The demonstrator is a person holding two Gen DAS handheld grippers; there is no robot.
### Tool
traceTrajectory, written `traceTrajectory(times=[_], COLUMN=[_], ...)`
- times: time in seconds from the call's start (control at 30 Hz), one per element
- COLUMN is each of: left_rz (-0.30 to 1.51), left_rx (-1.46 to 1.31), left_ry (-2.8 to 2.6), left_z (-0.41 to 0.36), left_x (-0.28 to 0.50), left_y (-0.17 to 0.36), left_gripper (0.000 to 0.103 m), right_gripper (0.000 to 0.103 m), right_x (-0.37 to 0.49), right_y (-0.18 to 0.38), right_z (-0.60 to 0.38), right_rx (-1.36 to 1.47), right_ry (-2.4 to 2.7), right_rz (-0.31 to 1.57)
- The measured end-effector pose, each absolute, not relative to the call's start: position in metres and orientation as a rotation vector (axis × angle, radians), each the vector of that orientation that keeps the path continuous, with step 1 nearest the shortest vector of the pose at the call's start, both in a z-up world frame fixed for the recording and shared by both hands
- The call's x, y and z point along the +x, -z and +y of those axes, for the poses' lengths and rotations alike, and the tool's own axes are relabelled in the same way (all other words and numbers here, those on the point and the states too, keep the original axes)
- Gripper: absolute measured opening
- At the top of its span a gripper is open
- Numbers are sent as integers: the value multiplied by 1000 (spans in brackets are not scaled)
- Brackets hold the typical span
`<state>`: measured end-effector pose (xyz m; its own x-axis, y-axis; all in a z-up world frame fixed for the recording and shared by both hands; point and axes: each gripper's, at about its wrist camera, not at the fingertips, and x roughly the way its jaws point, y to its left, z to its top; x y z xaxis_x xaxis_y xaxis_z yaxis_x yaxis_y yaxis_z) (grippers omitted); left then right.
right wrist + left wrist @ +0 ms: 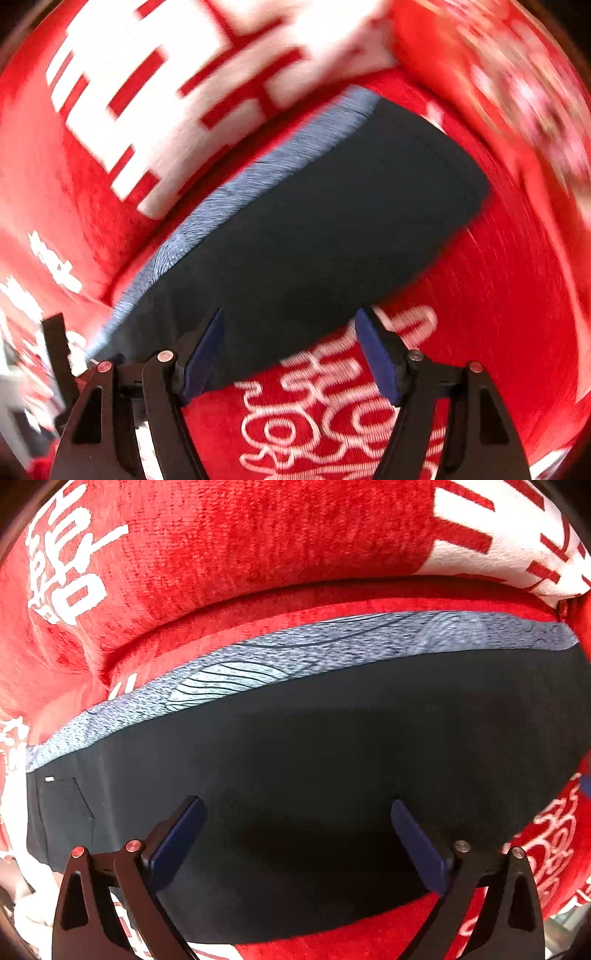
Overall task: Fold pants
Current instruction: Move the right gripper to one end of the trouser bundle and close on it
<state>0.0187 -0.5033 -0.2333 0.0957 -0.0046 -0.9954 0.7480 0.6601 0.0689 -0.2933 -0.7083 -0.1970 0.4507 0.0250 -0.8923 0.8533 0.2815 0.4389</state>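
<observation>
Dark navy pants [295,760] lie folded flat on a red blanket [240,546]. A light grey-blue patterned band [258,664] runs along their far edge, and a pocket [62,805] shows at the left end. My left gripper [295,805] points down over the dark cloth, open wide, with nothing between its blue pads. In the blurred right wrist view the pants [314,229] stretch away to the upper right, with the grey band [258,173] on their left. My right gripper [290,314] hangs open over their near edge, holding nothing.
The red blanket [498,295] with large white characters lies under everything and rises in a thick fold [332,590] just behind the pants. A black upright part [55,350] shows at the left edge of the right wrist view; what it is I cannot tell.
</observation>
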Motion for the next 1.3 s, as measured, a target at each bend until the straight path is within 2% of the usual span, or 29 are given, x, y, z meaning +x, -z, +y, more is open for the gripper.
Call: traceTrajectory(times=[0.23, 0.43, 1.0, 1.2, 1.23, 1.27, 1.3], left_rz=[1399, 1391, 1378, 1370, 1358, 1345, 1333], left_rx=[640, 654, 633, 644, 638, 630, 619], left_ry=[703, 737, 724, 715, 712, 710, 710], left_z=[-531, -559, -557, -563, -564, -565, -567], left_x=[-16, -40, -48, -55, -55, -57, -57], left_y=[217, 224, 248, 241, 236, 230, 225], left_gripper=[101, 101, 102, 101, 99, 90, 85], right_gripper=[76, 76, 77, 77, 77, 75, 65], right_x=[-349, -364, -362, -343, -342, -342, -343], right_y=[209, 208, 222, 225, 225, 225, 226], right_z=[-695, -706, -742, -754, -757, -758, -760], right_rx=[1342, 1359, 1409, 1413, 1435, 1447, 1461], right_ry=[739, 708, 650, 661, 663, 666, 679], right_rz=[811, 731, 472, 463, 477, 484, 507])
